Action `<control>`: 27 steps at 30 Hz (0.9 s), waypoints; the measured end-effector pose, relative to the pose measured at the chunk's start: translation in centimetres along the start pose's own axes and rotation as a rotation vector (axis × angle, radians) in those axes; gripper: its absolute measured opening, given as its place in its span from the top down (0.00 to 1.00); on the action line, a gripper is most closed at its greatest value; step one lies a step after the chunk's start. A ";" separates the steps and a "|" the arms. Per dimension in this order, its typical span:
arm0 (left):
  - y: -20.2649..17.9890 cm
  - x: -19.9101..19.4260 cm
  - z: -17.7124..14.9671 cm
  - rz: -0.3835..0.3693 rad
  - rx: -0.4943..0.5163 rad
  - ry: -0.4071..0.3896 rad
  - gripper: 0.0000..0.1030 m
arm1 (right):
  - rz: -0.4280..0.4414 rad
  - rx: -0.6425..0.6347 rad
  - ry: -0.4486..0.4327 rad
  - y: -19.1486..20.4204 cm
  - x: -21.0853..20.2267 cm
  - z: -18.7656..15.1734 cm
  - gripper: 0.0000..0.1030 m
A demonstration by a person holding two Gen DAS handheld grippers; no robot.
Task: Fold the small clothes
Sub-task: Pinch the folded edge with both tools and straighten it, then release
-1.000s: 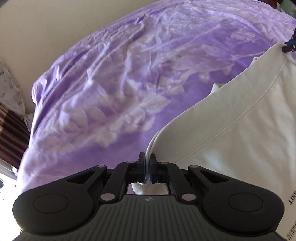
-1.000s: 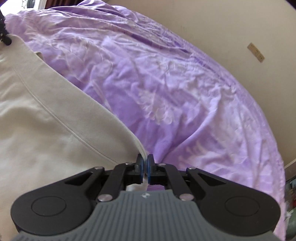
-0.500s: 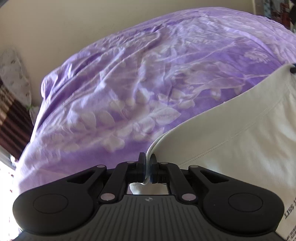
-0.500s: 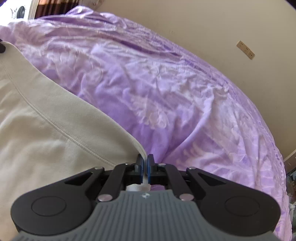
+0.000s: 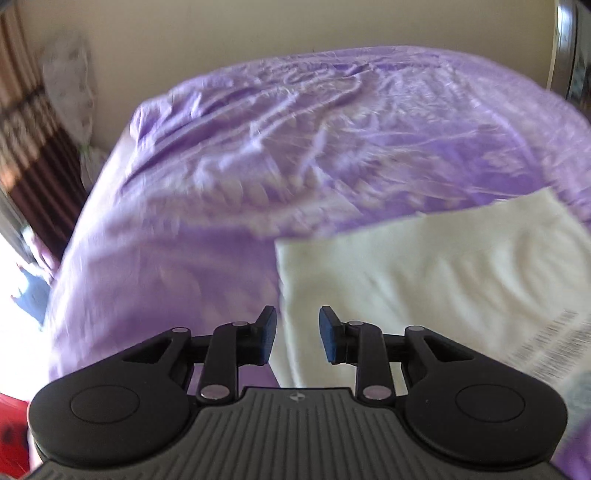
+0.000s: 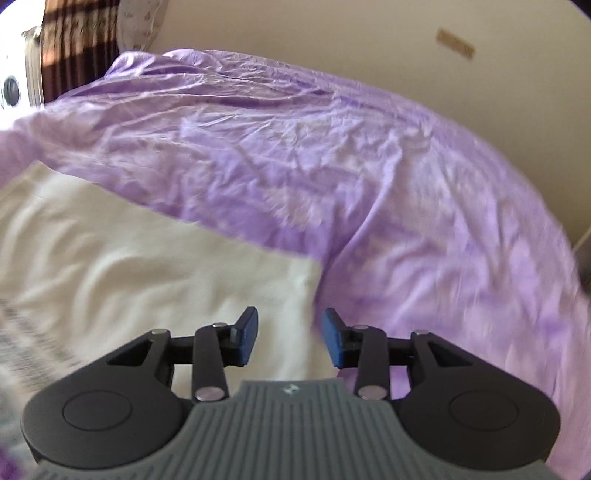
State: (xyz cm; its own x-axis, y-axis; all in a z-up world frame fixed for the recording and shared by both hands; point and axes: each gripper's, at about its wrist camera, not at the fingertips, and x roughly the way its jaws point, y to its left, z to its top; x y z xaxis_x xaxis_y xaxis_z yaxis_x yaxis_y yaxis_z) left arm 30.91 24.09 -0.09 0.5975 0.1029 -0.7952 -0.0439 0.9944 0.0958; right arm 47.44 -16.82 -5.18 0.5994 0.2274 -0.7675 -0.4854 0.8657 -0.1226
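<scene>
There's printed text on the cream shirt [image 5: 436, 273] but it's too blurry to read. Left gripper [image 5: 297, 334] and right gripper [image 6: 289, 338] both sit wide apart, holding nothing, right above the shirt's corners. It lies on a wrinkly purple bedsheet [image 6: 332, 155], beige wall [image 6: 332, 37] behind.

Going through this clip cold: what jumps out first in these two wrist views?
The wrinkled purple bedsheet fills most of both views, running back to a beige wall. A cream garment lies on it, at the right of the left wrist view and at the left of the right wrist view. Low in each view, the left gripper and right gripper stand open over the garment's two corners, holding nothing.
</scene>
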 end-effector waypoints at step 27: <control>-3.2 0.6 -15.3 0.066 -0.026 0.208 0.80 | 0.060 0.390 0.155 -1.1 -4.5 -18.1 1.00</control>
State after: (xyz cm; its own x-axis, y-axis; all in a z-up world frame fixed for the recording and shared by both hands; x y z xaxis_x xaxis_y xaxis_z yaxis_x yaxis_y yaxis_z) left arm 19.20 21.35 -10.03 0.4143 0.1680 -0.8945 -0.0996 0.9853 0.1390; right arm 33.76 -26.86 -13.00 0.4600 0.2383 -0.8553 -0.2213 0.9637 0.1494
